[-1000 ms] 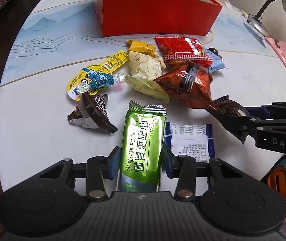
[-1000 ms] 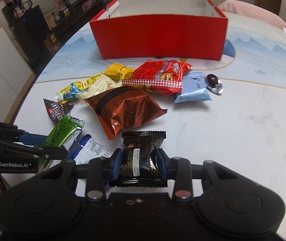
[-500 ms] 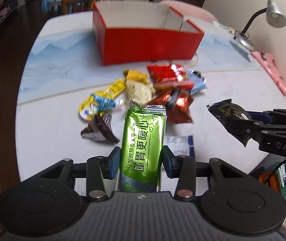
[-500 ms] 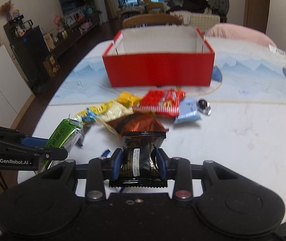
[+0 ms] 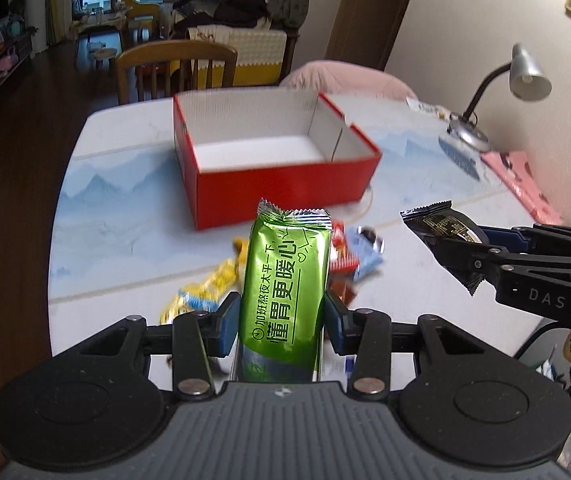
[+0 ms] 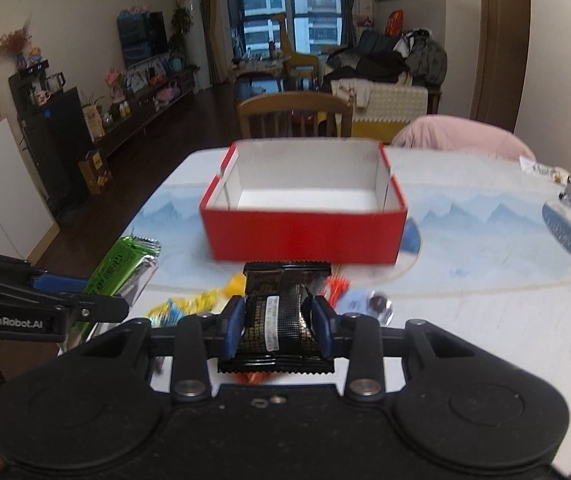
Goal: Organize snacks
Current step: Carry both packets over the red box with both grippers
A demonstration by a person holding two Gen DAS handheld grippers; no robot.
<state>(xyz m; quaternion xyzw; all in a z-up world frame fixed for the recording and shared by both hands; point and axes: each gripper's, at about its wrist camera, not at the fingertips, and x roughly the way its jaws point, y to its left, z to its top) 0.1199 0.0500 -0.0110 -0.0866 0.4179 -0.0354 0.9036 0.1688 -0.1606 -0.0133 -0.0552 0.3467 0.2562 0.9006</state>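
Snack packets held above the table (image 5: 97,248)
Left hand-held gripper (image 5: 283,320) clamps a green packet (image 5: 285,292); right hand-held gripper (image 6: 279,320) clamps a black packet (image 6: 281,316), before the red box (image 6: 305,236).

The box (image 6: 305,236) stood on the table (image 6: 485,320) — loose snacks (image 5: 349,258) lay before it, a chair (image 6: 295,114) behind, a lamp (image 5: 521,80) to its right.

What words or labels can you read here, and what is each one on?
"懂胃更暖心" and "加班熬夜太平一下": green snack packet.
"DAS": right gripper.
"GenRobot.AI": left gripper.
Black snack packet: print too small to read.
Loose snacks on table: blurred.
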